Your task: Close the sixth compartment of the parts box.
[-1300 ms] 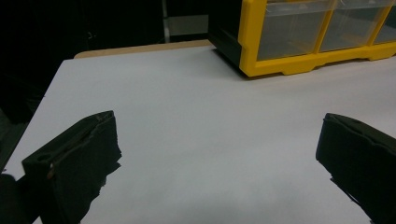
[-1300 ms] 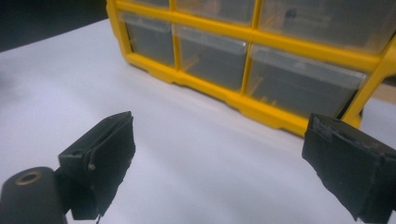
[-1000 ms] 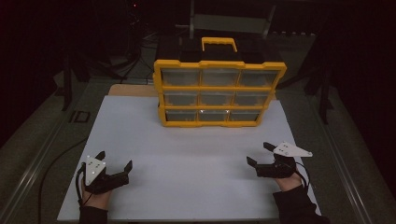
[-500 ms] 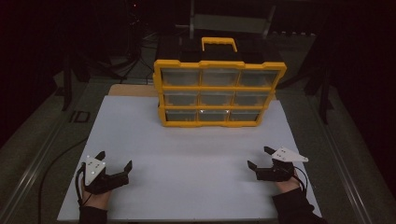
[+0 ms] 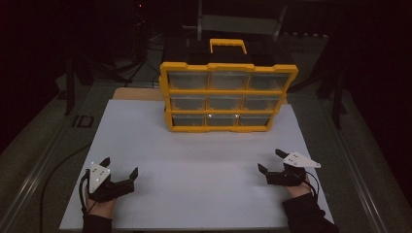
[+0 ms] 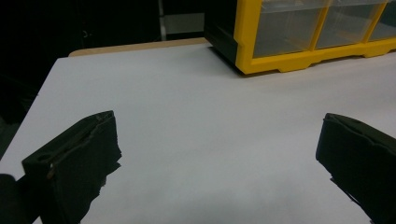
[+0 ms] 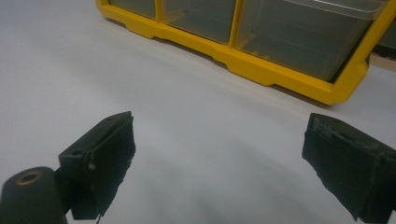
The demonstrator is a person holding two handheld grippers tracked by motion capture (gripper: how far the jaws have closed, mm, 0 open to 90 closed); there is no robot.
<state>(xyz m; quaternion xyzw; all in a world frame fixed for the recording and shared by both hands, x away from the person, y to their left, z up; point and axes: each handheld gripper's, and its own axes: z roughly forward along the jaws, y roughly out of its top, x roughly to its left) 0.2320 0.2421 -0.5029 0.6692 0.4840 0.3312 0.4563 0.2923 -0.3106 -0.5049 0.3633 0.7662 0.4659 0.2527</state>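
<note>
The yellow drawer cabinet (image 5: 227, 97) stands upright at the far middle of the white surface (image 5: 194, 160); the left claw (image 5: 119, 172) and right claw (image 5: 270, 161) rest near the front corners, well apart from it, both spread wide and holding nothing.

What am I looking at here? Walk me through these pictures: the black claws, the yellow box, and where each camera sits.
A person sits at a table covered by a white board and holds a two-jaw gripper in each hand. The high view looks down from above: the left gripper and the right gripper rest near the front edge, both open and holding nothing. The other two pictures come from cameras riding on the grippers, so the black shapes at the bottom are their own jaws. At the far side stands a yellow drawer cabinet with nine clear drawers and a handle on top.
</note>
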